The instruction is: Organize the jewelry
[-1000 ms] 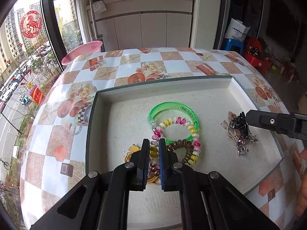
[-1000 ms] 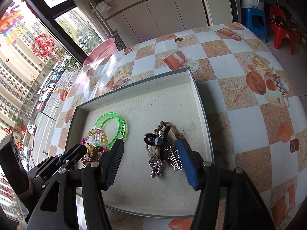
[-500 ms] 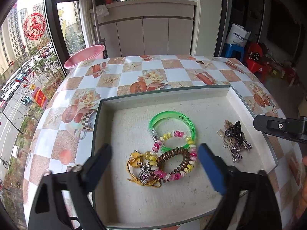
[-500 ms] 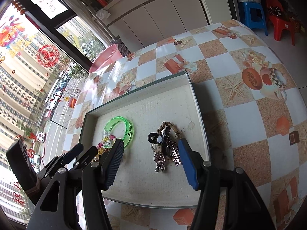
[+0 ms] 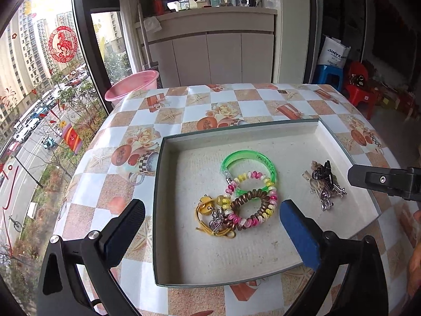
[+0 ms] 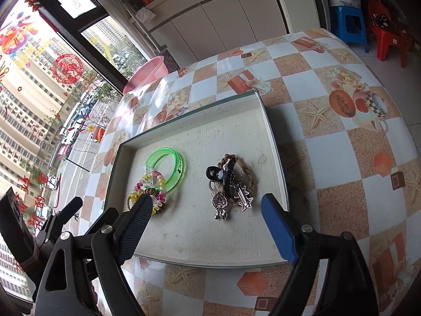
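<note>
A shallow grey tray (image 5: 158,184) on the table holds two heaps. On its left lie a green bangle (image 5: 263,158), a multicoloured bead bracelet (image 5: 272,197), a brown coil hair tie (image 5: 260,212) and a yellow cord with a charm (image 5: 205,205). My left gripper (image 5: 212,205) hangs open above them, touching nothing. On the right sits a pile of hair clips and charms (image 6: 229,184). My right gripper (image 6: 206,198) hovers over it with its jaws opening. The pile lies between the fingers, untouched by the pads.
The tray rests on a table with a checked, printed cloth (image 5: 236,100). A pink basin (image 5: 131,84) stands beyond the table's far left edge by the window. White cabinets (image 5: 223,58), a blue stool (image 6: 347,23) and red chairs (image 6: 384,39) stand further back.
My left gripper went from shut to wide open and drew back and up from the bracelets. My right gripper's jaws have widened around the clip pile.
</note>
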Motion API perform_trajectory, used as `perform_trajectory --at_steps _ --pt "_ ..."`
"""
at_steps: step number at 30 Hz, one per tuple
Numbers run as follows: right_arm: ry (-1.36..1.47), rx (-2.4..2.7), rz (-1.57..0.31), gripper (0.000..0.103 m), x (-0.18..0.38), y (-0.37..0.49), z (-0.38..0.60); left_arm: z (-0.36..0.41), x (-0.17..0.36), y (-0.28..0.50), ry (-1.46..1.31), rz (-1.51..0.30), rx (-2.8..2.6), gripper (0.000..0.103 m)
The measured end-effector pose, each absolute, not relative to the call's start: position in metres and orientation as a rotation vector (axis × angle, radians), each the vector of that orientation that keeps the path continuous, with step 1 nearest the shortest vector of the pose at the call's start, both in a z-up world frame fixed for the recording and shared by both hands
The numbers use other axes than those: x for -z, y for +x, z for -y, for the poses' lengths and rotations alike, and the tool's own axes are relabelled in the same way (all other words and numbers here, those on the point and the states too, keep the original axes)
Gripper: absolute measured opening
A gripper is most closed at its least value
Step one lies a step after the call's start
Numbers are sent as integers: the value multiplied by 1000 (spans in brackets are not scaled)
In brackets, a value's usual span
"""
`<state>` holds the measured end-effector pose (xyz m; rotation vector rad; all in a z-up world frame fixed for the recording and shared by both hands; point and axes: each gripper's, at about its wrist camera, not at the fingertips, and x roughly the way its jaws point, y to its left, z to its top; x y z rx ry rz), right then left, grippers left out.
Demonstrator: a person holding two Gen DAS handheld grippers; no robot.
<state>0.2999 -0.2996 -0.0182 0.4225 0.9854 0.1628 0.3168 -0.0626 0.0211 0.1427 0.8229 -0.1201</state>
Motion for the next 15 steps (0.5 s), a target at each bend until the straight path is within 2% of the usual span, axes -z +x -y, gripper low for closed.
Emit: perform_trajectory --at_steps 4,15 --pt "344 -117 -1001 87 20 293 293 59 -13 307 145 -859 123 103" --pt "189 -31 -969 87 21 254 282 47 -15 255 100 -820 115 103"
